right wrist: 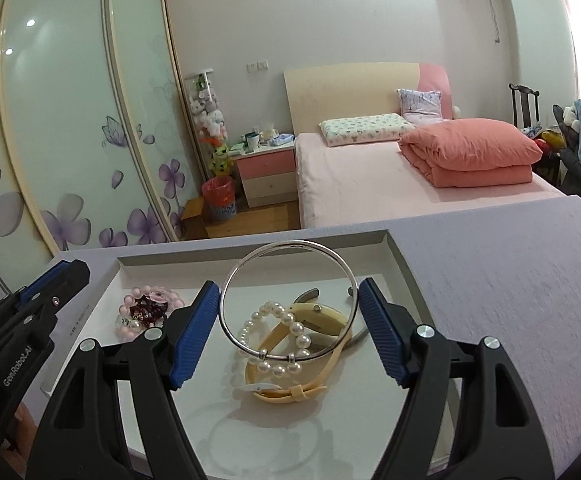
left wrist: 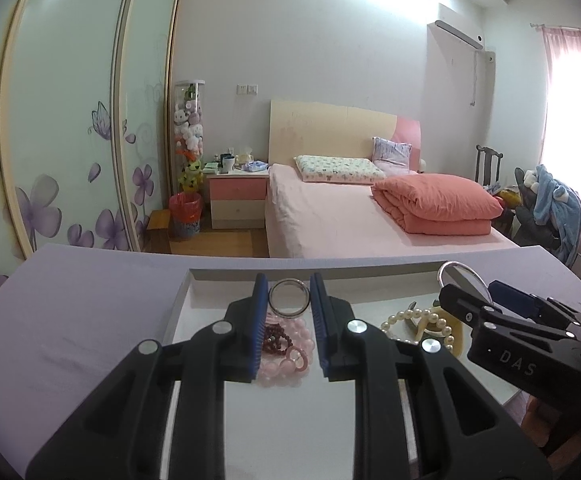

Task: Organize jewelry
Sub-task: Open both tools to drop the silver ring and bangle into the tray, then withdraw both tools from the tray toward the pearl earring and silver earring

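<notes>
Holding a silver bangle upright in your right claw, you hovered above the tray; your left claw gripped a smaller ring.

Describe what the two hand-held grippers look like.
Both match: the left hand-held gripper and the right hand-held gripper have black plastic scissor-like arms with silver round pivot bolts and ribbed blue pads. White lettering marks their sides: "DAS" on the right one, "GenRobot.AI" on the left. No cables or sleeves show.

The left gripper pinches a small ring at lower centre; the right gripper, jaws wide, clamps a large bangle.
</notes>
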